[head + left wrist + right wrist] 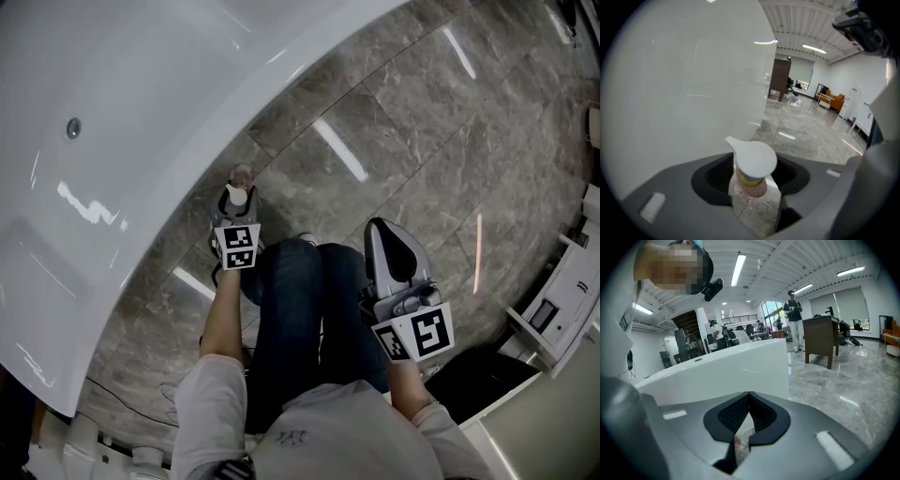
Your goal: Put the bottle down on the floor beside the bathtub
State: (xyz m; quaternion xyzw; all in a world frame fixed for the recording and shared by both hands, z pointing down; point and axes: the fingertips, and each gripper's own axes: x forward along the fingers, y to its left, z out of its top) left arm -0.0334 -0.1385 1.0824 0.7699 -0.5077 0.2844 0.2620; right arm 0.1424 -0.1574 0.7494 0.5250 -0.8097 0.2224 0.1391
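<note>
Grey veined stone floor [403, 159] [806, 136] [843, 380] carries long ceiling-light reflections. The glossy white curved bathtub [122, 141] [684, 93] [731, 369] fills the head view from 9 to 12 o'clock.

The left gripper [234, 208] [752, 197] sits low beside the tub wall. Its fingers pinch the small pink bottle with a white flip cap and yellow neck ring [241, 178] [751, 173], which stands upright. The cap hides most of the body. No view shows whether the base touches the floor.

The right gripper [382, 234] [749, 394] is at 4 o'clock, well apart from the bottle. Its fingers are pressed together at the tips, with nothing between them. A reddish blur shows through the slit below and cannot be made out.

The person's dark-jeaned legs [300, 319] lie between the grippers. In the right gripper view, a brown desk [820, 336] and a standing person [793, 317] occupy the open hall at 1 o'clock.
</note>
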